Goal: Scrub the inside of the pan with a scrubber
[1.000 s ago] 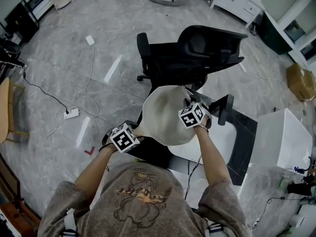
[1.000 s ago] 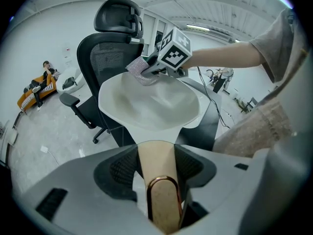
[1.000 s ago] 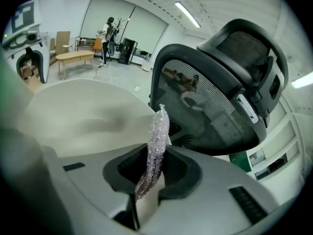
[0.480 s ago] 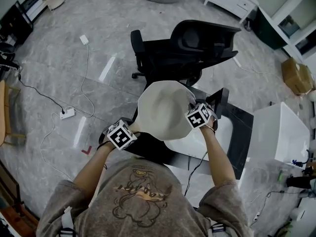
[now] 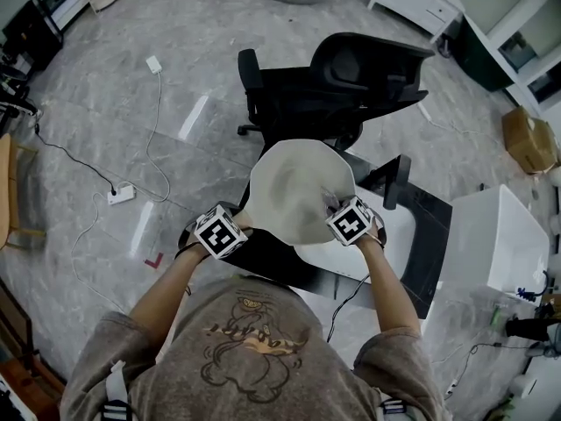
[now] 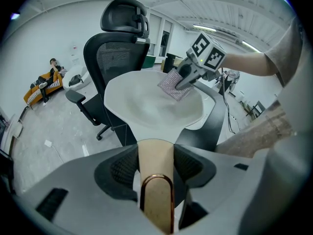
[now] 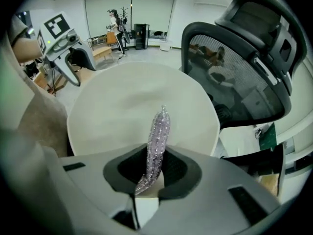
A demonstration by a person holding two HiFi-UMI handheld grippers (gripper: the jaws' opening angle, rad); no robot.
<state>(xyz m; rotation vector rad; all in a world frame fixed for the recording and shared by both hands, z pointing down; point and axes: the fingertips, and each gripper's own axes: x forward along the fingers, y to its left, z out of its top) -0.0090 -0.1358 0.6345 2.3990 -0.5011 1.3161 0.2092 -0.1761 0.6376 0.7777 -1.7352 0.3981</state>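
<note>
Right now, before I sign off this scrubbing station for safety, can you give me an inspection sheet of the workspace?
Surface: white tabletop with a black panel, below the held pan.
Job's things: cream pan held up off the surface; glittery scrubber against its inside.
Clutter: cardboard box on the floor at right.
Grippers: left gripper, fingers closed on the pan's handle; right gripper, fingers closed on the scrubber.
Cables: power strip and loose cables across the floor at left.
Surroundings: black office chair behind the pan; grey floor.
</note>
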